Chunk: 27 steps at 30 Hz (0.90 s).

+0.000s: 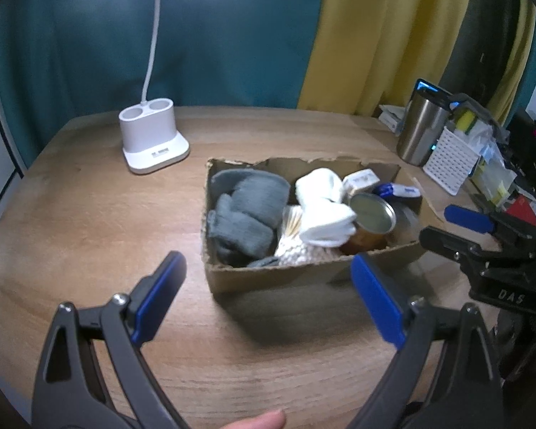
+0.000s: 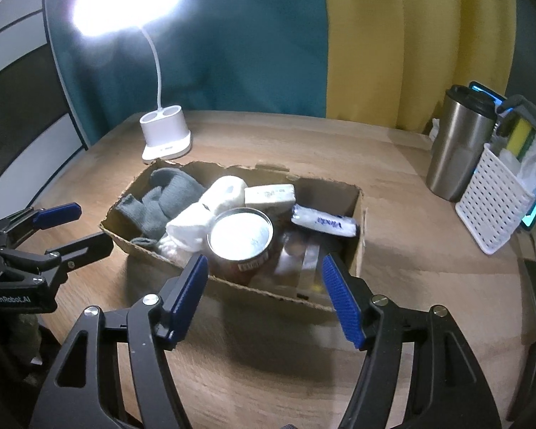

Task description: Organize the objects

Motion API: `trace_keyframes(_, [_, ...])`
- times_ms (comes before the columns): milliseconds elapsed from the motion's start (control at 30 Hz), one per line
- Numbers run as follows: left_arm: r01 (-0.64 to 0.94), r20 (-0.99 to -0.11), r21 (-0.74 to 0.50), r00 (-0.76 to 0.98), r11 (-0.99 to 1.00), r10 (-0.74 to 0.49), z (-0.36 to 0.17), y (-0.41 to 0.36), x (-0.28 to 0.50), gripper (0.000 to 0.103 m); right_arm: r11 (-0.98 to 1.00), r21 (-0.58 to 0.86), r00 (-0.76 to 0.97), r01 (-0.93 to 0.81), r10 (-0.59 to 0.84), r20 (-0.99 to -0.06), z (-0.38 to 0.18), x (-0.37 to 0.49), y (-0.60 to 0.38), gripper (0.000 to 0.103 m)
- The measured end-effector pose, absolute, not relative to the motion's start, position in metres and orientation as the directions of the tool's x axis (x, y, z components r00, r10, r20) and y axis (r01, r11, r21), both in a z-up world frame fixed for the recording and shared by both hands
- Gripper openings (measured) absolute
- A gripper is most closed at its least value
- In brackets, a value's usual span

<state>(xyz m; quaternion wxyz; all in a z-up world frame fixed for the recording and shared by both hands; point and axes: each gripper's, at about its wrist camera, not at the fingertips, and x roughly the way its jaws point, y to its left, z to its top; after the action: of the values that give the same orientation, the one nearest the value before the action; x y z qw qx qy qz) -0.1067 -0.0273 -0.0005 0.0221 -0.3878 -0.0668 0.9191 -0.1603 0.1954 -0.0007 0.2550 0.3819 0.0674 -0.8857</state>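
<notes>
Both the left gripper point(image 1: 268, 282) and right gripper point(image 2: 264, 282) hover wide open, empty, near the full cardboard box point(image 2: 232, 286); next, probably pick something.

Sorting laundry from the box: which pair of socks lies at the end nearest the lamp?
The grey socks, bundled at the cardboard box end beside the lamp. The white socks lie toward the middle, against the can.

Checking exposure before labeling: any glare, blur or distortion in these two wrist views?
Right wrist: lamp head blown out to a white blob, and glare on the can lid washes it out. Left wrist: lamp head only clipped at the top edge, can lid reads fine, slight softness on the box contents. Both: fisheye bends the table edge, and dark corner vignetting.
</notes>
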Motion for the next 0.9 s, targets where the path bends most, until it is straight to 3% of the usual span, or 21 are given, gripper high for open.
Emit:
trace_keyframes(200, [-0.014,-0.692,-0.158,-0.712,-0.987,0.121,0.003,-0.024,-0.099,0.095,-0.869,0.074,-0.586,0.489,-0.39,-0.71,-0.002,-0.154,0.203,0.07])
trace_keyframes(267, [-0.019,-0.683,-0.159,-0.72,-0.987,0.124,0.006,-0.023,-0.095,0.095,-0.87,0.07,-0.589,0.487,-0.387,-0.709,-0.002,-0.151,0.203,0.081])
trace_keyframes(333, [-0.019,-0.677,-0.159,-0.726,-0.987,0.123,0.008,-0.023,-0.092,0.095,-0.871,0.069,-0.598,0.486,-0.39,-0.7,-0.002,-0.147,0.205,0.085])
trace_keyframes(667, [-0.018,-0.673,-0.156,-0.729,-0.988,0.12,0.007,-0.022,-0.082,0.095,-0.878,0.074,-0.617,0.474,-0.391,-0.683,0.001,-0.138,0.212,0.085])
trace_keyframes(767, [-0.009,-0.678,-0.147,-0.727,-0.989,0.108,0.005,-0.022,-0.081,0.103,-0.879,0.074,-0.619,0.47,-0.388,-0.683,0.001,-0.136,0.214,0.085])
trace_keyframes(900, [-0.007,-0.683,-0.14,-0.724,-0.99,0.102,0.004,-0.021,-0.081,0.103,-0.882,0.08,-0.614,0.465,-0.386,-0.689,-0.003,-0.135,0.216,0.085])
